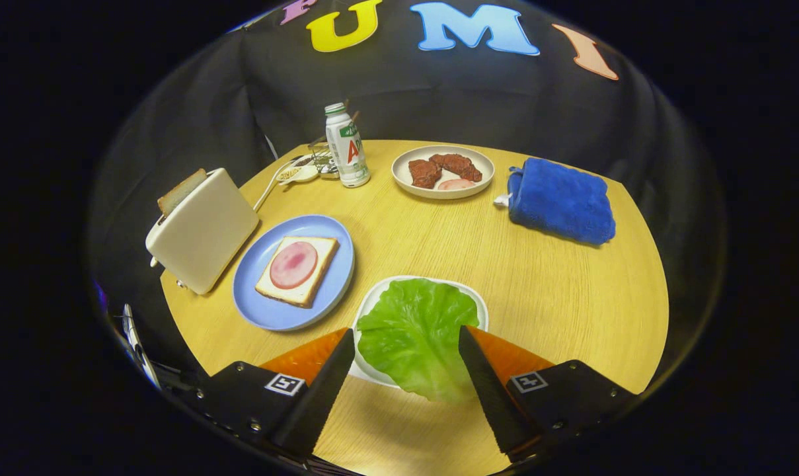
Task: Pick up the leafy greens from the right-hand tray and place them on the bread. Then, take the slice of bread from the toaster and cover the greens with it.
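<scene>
Wide-spread gripper around soft green lettuce leaf on white tray. Go lower, pinch the leaf middle gently, then lift.

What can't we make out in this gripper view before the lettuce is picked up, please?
- Lettuce leaf: its near edge sits behind a fingertip; contact unclear.
- White tray: largely hidden under the leaf.
- Bread slice in the toaster: just the top pokes out.
- Items behind the bottle: too small.
</scene>
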The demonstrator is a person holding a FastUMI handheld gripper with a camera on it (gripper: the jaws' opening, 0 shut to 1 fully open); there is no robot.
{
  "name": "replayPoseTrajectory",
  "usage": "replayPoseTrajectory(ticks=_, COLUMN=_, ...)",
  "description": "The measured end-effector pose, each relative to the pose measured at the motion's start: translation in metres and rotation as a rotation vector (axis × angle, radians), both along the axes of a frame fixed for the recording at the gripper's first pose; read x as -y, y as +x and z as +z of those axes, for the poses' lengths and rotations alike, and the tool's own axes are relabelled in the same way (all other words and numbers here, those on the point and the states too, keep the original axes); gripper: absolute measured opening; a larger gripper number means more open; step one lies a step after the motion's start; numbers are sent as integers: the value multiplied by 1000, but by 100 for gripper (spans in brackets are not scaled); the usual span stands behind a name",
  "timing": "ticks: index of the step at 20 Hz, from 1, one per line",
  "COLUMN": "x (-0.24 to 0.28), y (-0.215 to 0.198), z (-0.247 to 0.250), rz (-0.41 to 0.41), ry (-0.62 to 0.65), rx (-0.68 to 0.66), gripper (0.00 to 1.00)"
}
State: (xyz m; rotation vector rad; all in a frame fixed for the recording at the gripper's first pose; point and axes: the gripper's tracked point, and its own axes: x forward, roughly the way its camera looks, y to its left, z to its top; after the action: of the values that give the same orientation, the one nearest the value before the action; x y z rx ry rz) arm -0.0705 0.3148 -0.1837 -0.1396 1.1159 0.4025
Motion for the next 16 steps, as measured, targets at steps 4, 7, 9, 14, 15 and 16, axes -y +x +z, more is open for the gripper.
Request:
replayPoseTrajectory(ticks=4, x=1, y=2, z=-20, rz=2, ry=-48, rx=-62, gripper=97)
replayPoseTrajectory(ticks=7, x=7, y=7, z=-33, rz=16, ry=-106, rx=-70, gripper=96)
replayPoseTrajectory(ticks=9, x=9, y=6, z=-43, rz=9, ry=-121, rx=-105, gripper=96)
replayPoseTrajectory(ticks=14, x=18, y=14, z=-52, rz=4, ry=-163, rx=-126, gripper=80)
replayPoseTrajectory(ticks=15, x=18, y=13, z=-50, rz=28, ry=-166, rx=-126, gripper=68)
replayPoseTrajectory(ticks=16, x=18, y=17, z=-50, rz=21, ry=-152, rx=-112, gripper=68)
